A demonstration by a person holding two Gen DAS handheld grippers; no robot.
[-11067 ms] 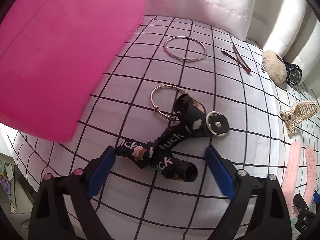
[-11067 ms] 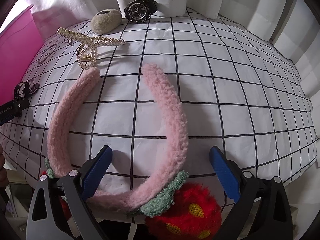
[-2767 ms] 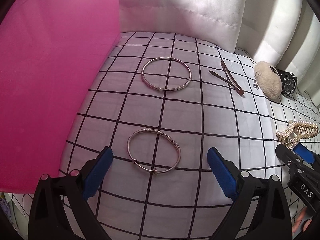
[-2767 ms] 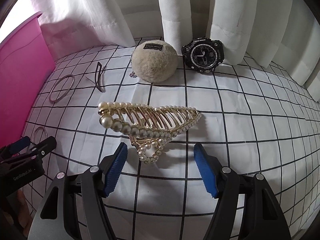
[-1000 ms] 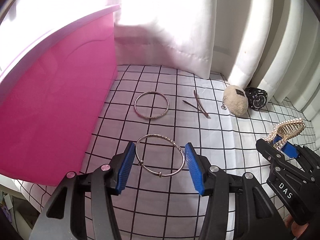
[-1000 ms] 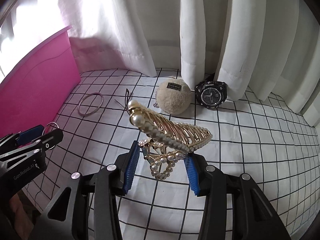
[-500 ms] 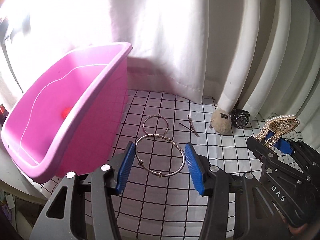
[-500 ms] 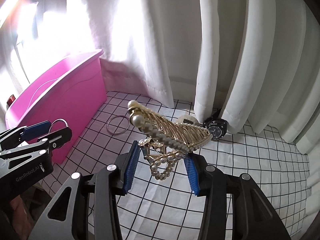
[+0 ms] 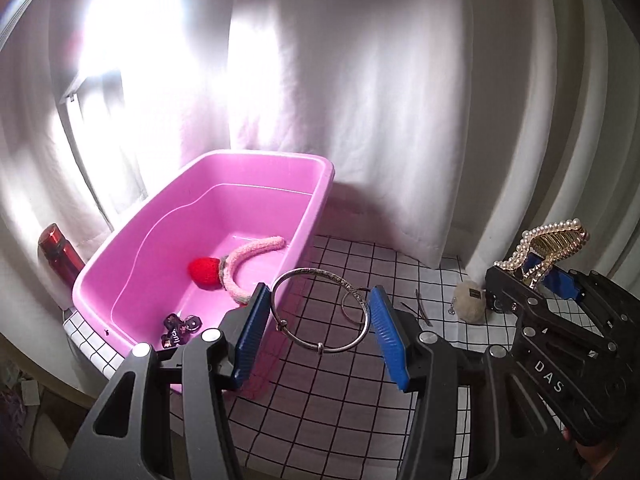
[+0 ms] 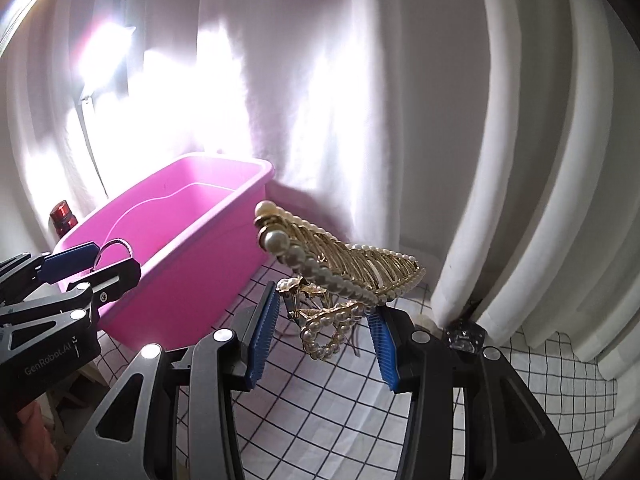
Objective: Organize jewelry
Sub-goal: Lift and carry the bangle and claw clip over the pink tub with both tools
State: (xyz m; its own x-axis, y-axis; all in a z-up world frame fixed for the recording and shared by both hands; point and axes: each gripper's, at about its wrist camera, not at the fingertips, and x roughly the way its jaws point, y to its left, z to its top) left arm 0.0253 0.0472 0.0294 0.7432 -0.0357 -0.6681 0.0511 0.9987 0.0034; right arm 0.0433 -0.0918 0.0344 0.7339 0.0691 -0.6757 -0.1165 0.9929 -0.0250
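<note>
My left gripper (image 9: 320,330) is shut on a silver bangle (image 9: 296,338) and holds it in the air beside the near right corner of the pink bin (image 9: 320,184). My right gripper (image 10: 324,340) is shut on a gold pearl hair claw (image 10: 340,268), held high to the right of the bin (image 10: 224,236). The claw also shows in the left wrist view (image 9: 552,244). Inside the bin lie a pink fluffy headband with a red strawberry (image 9: 244,258) and a black keychain strap (image 9: 178,330). A second bangle (image 9: 352,308) lies on the grid cloth.
A checked cloth (image 9: 328,392) covers the table. A beige pompom (image 9: 468,306), thin brown hair pins (image 9: 420,312) and a black watch (image 10: 462,336) lie near the white curtain (image 9: 400,100). A red bottle (image 9: 60,256) stands left of the bin.
Both grippers have risen higher with their items and the view has tilted up. The bin's inside now shows with the headband and strap in it.
</note>
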